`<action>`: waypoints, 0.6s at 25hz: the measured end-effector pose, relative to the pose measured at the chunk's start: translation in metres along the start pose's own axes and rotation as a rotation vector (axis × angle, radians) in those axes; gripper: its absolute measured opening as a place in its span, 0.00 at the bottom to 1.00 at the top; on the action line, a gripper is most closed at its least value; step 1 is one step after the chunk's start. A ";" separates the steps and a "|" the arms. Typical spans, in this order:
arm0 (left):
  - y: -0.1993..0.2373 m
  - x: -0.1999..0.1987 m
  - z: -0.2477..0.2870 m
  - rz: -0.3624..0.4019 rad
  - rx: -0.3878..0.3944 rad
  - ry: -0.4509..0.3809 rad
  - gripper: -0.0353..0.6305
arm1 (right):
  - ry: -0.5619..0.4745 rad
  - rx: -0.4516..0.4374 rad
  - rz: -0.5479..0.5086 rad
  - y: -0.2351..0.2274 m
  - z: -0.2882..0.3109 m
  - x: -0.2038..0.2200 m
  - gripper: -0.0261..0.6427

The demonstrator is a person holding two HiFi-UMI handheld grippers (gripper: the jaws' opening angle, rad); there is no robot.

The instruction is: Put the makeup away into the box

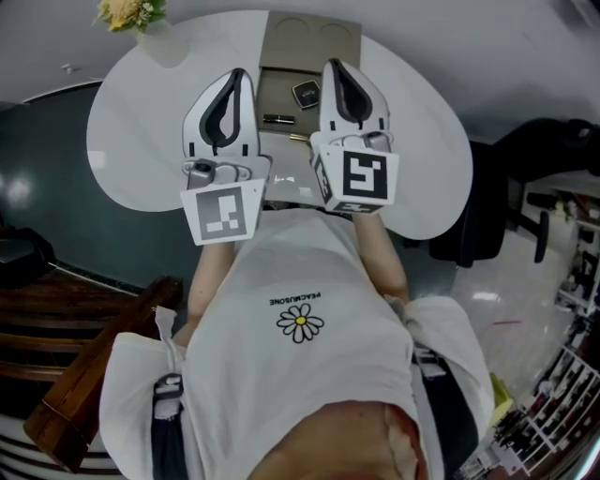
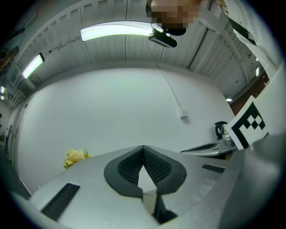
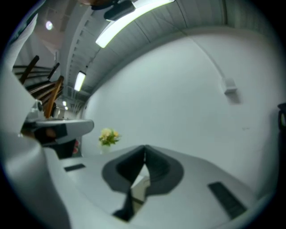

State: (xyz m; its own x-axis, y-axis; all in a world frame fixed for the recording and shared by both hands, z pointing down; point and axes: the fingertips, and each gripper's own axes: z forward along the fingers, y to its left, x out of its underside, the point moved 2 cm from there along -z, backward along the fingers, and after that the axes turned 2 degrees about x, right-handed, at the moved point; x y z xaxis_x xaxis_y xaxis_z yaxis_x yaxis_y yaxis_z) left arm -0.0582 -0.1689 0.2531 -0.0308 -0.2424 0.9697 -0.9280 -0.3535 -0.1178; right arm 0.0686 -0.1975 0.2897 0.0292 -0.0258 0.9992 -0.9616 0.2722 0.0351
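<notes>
An open tan box (image 1: 274,89) stands at the far middle of the white round table (image 1: 141,141), its lid (image 1: 309,39) laid back. Inside lie a dark square compact (image 1: 306,93) and a dark slim stick (image 1: 279,119). Both grippers hang side by side in the air in front of the box, pointing away from me. My left gripper (image 1: 232,77) (image 2: 143,147) is shut with nothing between its fingertips. My right gripper (image 1: 337,67) (image 3: 145,147) is shut and empty too. Both gripper views look at a white wall.
A vase of yellow flowers (image 1: 131,13) (image 2: 76,156) (image 3: 108,137) stands at the table's far left edge. A black chair (image 1: 487,211) is to the right of the table, and dark wooden furniture (image 1: 94,375) to the left near my legs.
</notes>
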 end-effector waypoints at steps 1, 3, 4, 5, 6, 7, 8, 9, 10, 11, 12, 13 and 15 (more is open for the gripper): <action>-0.002 -0.001 0.000 0.000 0.008 -0.004 0.08 | -0.020 0.007 -0.003 0.000 -0.006 -0.003 0.08; -0.004 -0.001 0.001 0.003 0.018 -0.008 0.08 | -0.045 0.019 0.000 0.000 -0.017 -0.005 0.08; -0.005 -0.002 0.002 0.005 0.021 -0.011 0.08 | -0.050 0.023 0.002 0.000 -0.021 -0.004 0.08; -0.005 -0.003 0.003 0.007 0.023 -0.015 0.08 | -0.051 0.026 0.003 0.000 -0.024 -0.002 0.08; -0.004 -0.004 0.004 0.007 0.023 -0.020 0.08 | -0.046 0.028 0.005 0.000 -0.027 0.000 0.08; -0.005 -0.005 0.004 0.007 0.024 -0.024 0.08 | -0.037 0.029 0.006 0.000 -0.028 0.004 0.08; -0.005 -0.005 0.005 0.008 0.027 -0.024 0.08 | -0.026 0.029 0.008 -0.001 -0.029 0.007 0.08; -0.006 -0.004 0.005 0.008 0.030 -0.022 0.08 | -0.016 0.030 0.010 -0.001 -0.029 0.010 0.08; -0.006 -0.003 0.005 0.007 0.032 -0.017 0.08 | -0.008 0.032 0.010 -0.002 -0.029 0.013 0.08; -0.007 -0.001 0.005 0.005 0.034 -0.012 0.08 | -0.004 0.034 0.008 -0.002 -0.028 0.014 0.08; -0.007 0.000 0.005 0.004 0.034 -0.008 0.08 | -0.003 0.036 0.006 -0.003 -0.028 0.014 0.08; -0.008 0.001 0.004 0.004 0.034 -0.005 0.08 | -0.001 0.038 0.005 -0.004 -0.029 0.014 0.08; -0.009 0.002 0.004 0.007 0.036 0.001 0.08 | 0.003 0.036 0.005 -0.005 -0.030 0.015 0.08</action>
State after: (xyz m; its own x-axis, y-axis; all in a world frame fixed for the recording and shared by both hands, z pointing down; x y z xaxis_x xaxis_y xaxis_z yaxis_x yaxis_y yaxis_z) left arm -0.0489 -0.1699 0.2550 -0.0376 -0.2446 0.9689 -0.9139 -0.3837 -0.1324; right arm 0.0816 -0.1705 0.3049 0.0250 -0.0212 0.9995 -0.9710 0.2372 0.0293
